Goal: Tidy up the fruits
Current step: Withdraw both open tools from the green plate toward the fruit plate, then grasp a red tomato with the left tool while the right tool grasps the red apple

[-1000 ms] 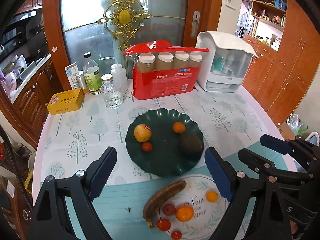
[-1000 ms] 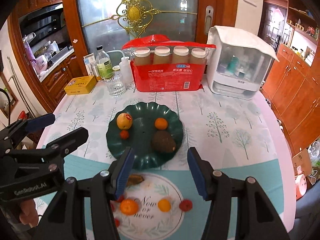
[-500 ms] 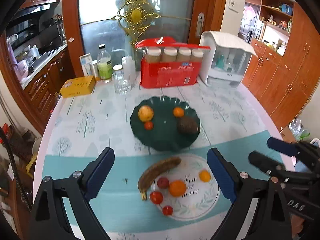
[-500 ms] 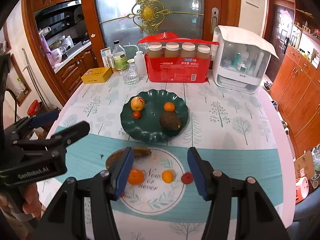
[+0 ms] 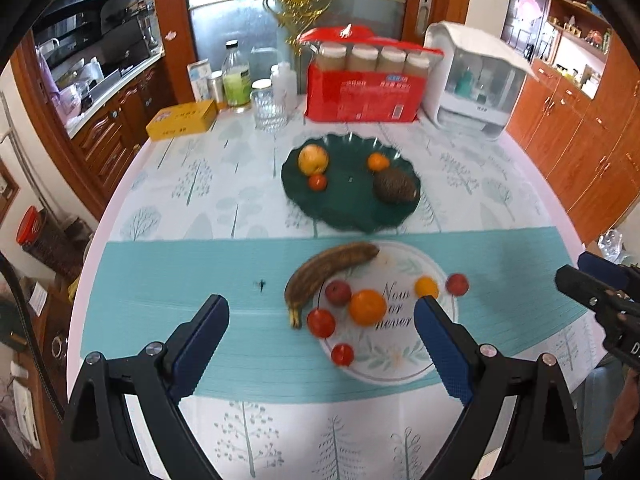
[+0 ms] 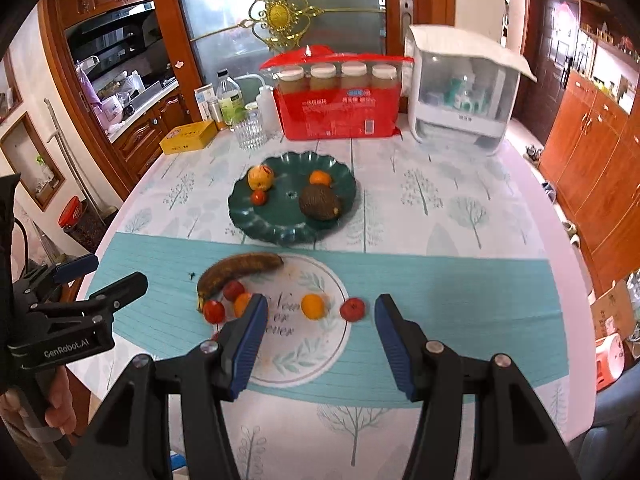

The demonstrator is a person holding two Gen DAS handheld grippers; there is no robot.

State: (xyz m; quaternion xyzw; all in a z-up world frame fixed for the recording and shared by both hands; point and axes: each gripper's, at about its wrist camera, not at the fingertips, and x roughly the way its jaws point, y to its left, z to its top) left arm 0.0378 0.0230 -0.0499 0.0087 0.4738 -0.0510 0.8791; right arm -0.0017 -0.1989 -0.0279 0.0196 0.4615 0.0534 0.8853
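Note:
A dark green plate (image 5: 352,212) (image 6: 280,228) holds a yellow-red apple (image 5: 313,159), a small tomato (image 5: 317,182), a small orange (image 5: 378,161) and a brown avocado (image 5: 395,186). Nearer, a white round mat (image 5: 400,356) (image 6: 304,356) carries a brown banana (image 5: 328,268) (image 6: 236,268), a large orange (image 5: 367,307), a small orange (image 6: 312,306) and several small red fruits. My left gripper (image 5: 320,344) is open and empty, held above the mat. My right gripper (image 6: 320,340) is open and empty, also above the mat.
At the table's back stand a red pack of jars (image 5: 364,84), a white dispenser box (image 5: 476,80), a glass (image 5: 270,110), bottles (image 5: 237,80) and a yellow box (image 5: 182,120). Wooden cabinets (image 5: 580,128) stand to the right. The table edge curves at left and right.
Both grippers have pulled back and up from the table, so the green plate and the mat with its fruit now sit farther off. Both stay open.

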